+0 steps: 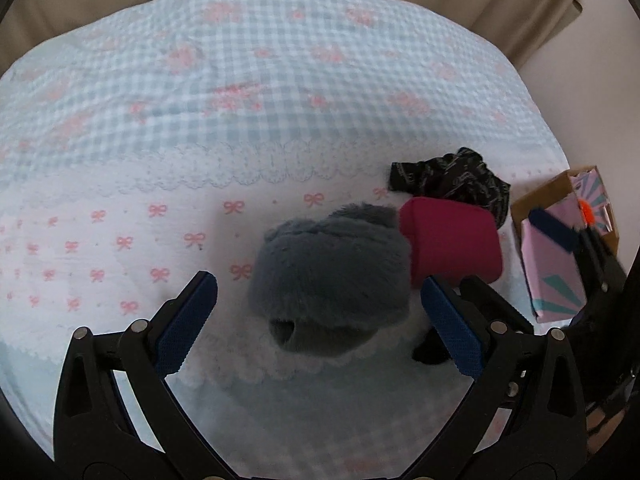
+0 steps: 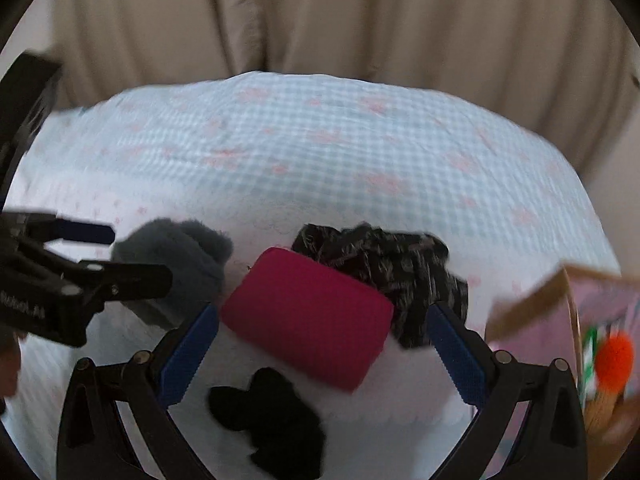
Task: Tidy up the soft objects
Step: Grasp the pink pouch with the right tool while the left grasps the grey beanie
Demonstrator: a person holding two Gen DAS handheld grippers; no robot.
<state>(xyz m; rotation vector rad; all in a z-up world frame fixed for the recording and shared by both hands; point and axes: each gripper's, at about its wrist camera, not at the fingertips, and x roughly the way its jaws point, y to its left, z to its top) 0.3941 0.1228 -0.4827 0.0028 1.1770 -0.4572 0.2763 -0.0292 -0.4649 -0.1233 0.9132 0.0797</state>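
A grey fluffy soft item [image 1: 332, 276] lies on the bed, between the open fingers of my left gripper [image 1: 318, 320], not gripped. It also shows in the right wrist view [image 2: 188, 264]. A magenta folded cloth [image 1: 452, 240] lies to its right, with a black patterned garment [image 1: 452, 180] behind it. My right gripper [image 2: 320, 352] is open above the magenta cloth [image 2: 312, 316], with the patterned garment [image 2: 384, 272] beyond and a small black soft item [image 2: 272, 416] below it. The left gripper [image 2: 76, 256] shows at the left of the right wrist view.
The bed cover [image 1: 240, 100] is blue gingham and white with pink bows. A cardboard box with pink wrapping [image 1: 560, 240] stands at the bed's right edge, also in the right wrist view [image 2: 560, 320], holding something orange [image 2: 614, 360]. Beige curtains [image 2: 320, 20] hang behind the bed.
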